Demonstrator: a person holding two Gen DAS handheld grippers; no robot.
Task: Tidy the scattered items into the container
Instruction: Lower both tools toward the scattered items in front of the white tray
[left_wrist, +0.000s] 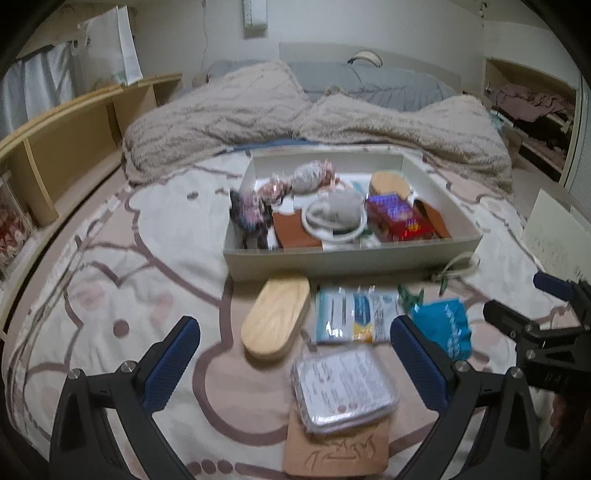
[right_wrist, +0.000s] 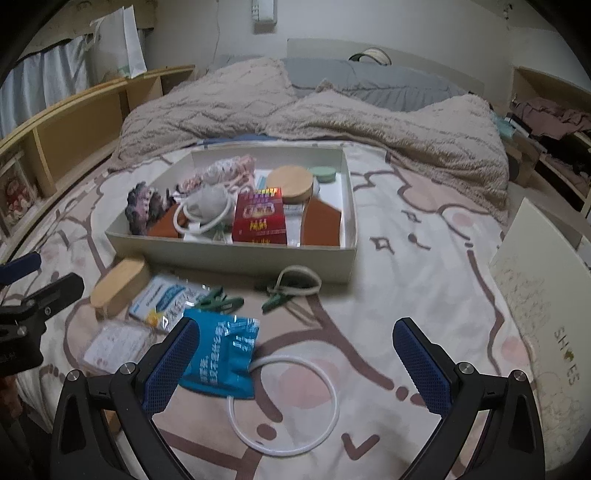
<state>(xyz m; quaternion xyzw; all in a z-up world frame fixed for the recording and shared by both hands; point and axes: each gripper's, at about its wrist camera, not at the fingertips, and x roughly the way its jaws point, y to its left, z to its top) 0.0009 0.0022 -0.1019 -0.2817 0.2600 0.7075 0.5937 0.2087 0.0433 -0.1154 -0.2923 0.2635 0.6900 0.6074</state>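
Note:
A white box (left_wrist: 332, 258) (right_wrist: 229, 254) on the bed holds several items, among them a red carton (right_wrist: 260, 216). In front of it lie an oval wooden piece (left_wrist: 277, 323) (right_wrist: 120, 280), a white-and-blue packet (left_wrist: 354, 314) (right_wrist: 162, 299), a clear plastic pack (left_wrist: 345, 387) (right_wrist: 114, 343), a blue pouch (left_wrist: 447, 328) (right_wrist: 221, 354), green clips (right_wrist: 218, 301) and a white ring (right_wrist: 284, 402). My left gripper (left_wrist: 293, 363) is open above the clear pack. My right gripper (right_wrist: 299, 363) is open above the ring, its left finger beside the blue pouch.
A brown card (left_wrist: 340, 446) lies under the clear pack. A beige loop with a green clip (right_wrist: 291, 284) lies by the box front. A white box lid (right_wrist: 546, 306) rests at the right. A rumpled blanket (left_wrist: 295, 114) lies behind the box; wooden shelves (left_wrist: 74, 136) stand at the left.

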